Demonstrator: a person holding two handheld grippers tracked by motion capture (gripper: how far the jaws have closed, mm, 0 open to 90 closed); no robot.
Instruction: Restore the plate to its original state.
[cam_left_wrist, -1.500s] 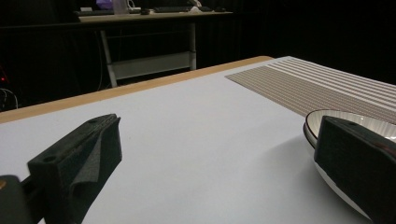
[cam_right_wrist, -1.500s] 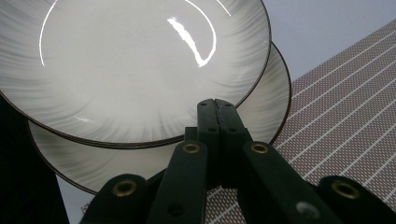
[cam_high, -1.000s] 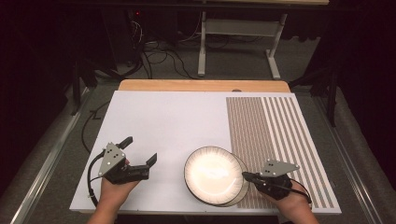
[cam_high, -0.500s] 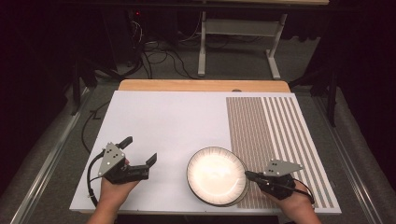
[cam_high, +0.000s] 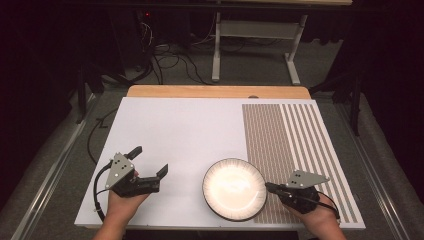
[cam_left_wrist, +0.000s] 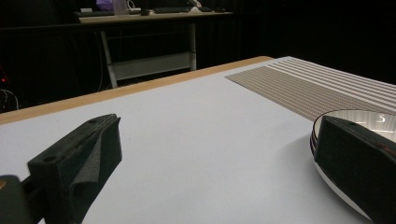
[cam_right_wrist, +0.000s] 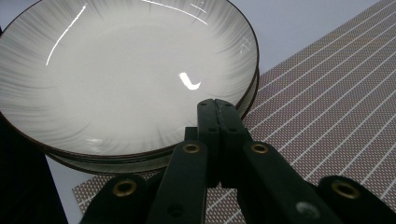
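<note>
A: High view first. Where's the plate stack (cam_high: 234, 189)?

B: Near front edge of the white surface (cam_high: 185, 130), right of centre, w/ its right rim overlapping the striped mat (cam_high: 295, 150). White bowls, dark rim, ribbed walls. Right gripper view shows at least two rims nested (cam_right_wrist: 126, 79); exact count, can't tell.

A: Right hand-held gripper (cam_high: 270, 187)?

B: Just right of the stack, person's hand under it near the front edge. Jaws pressed together, tips pointing at the stack's right rim. In the right gripper view the two black jaws meet flat, nothing between them, tip at or just over the top bowl's near rim (cam_right_wrist: 217, 105). Touching or just above, can't tell.

A: So not clamped on the rim?

B: No. Closed on itself, rim lies beyond/under the tip.

A: Left hand-held gripper (cam_high: 150, 162)?

B: Well left of the stack, over bare white surface, held in the person's left hand. Jaws wide apart, nothing between. Left gripper view: foam-padded jaw at left, other jaw at right edge partly covering the stack's rim (cam_left_wrist: 345, 116) from that angle.

A: Anything else?

B: Wood strip (cam_high: 215, 91) along the far edge of the surface; cables (cam_high: 165, 55) on the floor behind.
</note>
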